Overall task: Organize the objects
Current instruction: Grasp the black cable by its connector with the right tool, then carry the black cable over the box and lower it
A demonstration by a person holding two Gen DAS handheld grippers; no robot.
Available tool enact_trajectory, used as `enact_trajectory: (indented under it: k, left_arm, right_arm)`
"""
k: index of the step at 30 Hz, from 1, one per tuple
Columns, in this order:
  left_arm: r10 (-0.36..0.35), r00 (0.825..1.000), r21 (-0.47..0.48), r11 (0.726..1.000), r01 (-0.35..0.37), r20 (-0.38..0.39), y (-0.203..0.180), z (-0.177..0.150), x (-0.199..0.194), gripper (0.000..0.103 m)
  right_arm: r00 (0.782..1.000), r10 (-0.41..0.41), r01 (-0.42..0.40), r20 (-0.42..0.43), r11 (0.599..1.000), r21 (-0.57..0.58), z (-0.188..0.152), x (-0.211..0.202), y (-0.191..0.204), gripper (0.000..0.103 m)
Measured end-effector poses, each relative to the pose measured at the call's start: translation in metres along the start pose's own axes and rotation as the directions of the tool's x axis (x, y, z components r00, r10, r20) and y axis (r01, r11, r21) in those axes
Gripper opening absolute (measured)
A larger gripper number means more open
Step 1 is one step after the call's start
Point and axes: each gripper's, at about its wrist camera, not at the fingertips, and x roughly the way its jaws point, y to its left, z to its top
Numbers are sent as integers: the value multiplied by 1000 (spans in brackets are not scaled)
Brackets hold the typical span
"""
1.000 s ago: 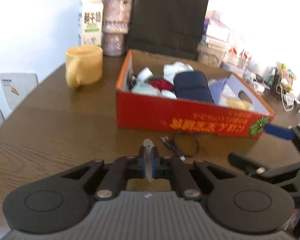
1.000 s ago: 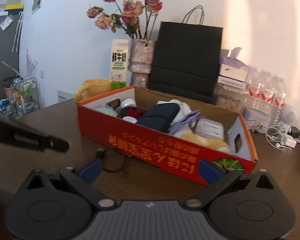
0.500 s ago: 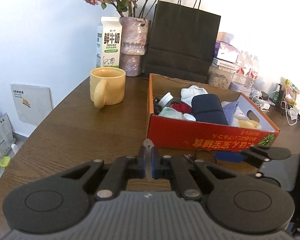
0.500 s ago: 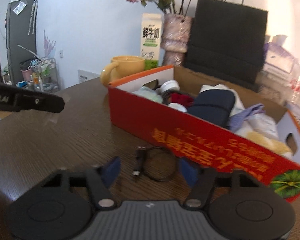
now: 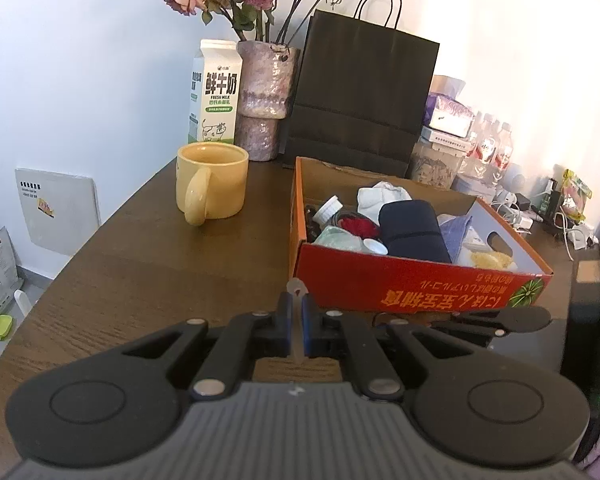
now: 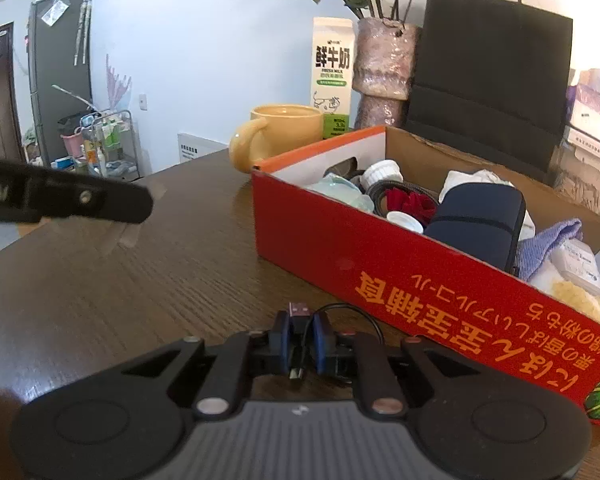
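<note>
A black USB cable (image 6: 300,311) lies coiled on the brown table in front of the red cardboard box (image 6: 420,280). My right gripper (image 6: 302,330) is closing on it, and its blue pads press the plug end. In the left wrist view, one arm of the right gripper (image 5: 500,320) shows at the right, low by the box (image 5: 420,288). My left gripper (image 5: 297,312) is shut on a thin clear plastic strip (image 5: 297,290) that sticks up between its pads. It hovers left of the box, and in the right wrist view its finger (image 6: 100,200) carries the clear strip (image 6: 124,234).
The box holds a dark pouch (image 5: 412,232), white cloth, small jars and a red item. Behind it stand a yellow mug (image 5: 212,188), a milk carton (image 5: 216,88), a vase of dried roses (image 5: 266,100) and a black paper bag (image 5: 364,100). The table's curved edge runs along the left.
My right gripper came in over the cable and went from wide open to closed on the plug. My left gripper drew back a little, still holding the clear strip.
</note>
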Motion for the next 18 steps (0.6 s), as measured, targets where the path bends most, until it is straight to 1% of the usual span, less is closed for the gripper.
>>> enact_trajectory:
  k: [4, 8, 10, 13, 18]
  left_arm:
    - [-13, 1000, 14, 1000, 13, 20, -7, 6, -3, 6]
    - [-40, 998, 31, 999, 39, 49, -20, 20, 0, 6]
    - [-54, 997, 34, 998, 52, 61, -29, 27, 5, 6]
    - [-81, 993, 40, 996, 78, 81, -44, 39, 13, 6]
    - [-117, 987, 57, 992, 111, 108, -70, 57, 30, 6]
  right_arm:
    - [998, -1, 2, 66, 1000, -2, 0, -23, 0, 12]
    - [987, -25, 21, 161, 999, 24, 3, -52, -8, 11]
    - [977, -49, 42, 206, 998, 36, 7, -66, -16, 11]
    - [960, -104, 96, 260, 994, 44, 13, -83, -30, 11]
    - [932, -192, 174, 306, 981, 88, 25, -96, -63, 12]
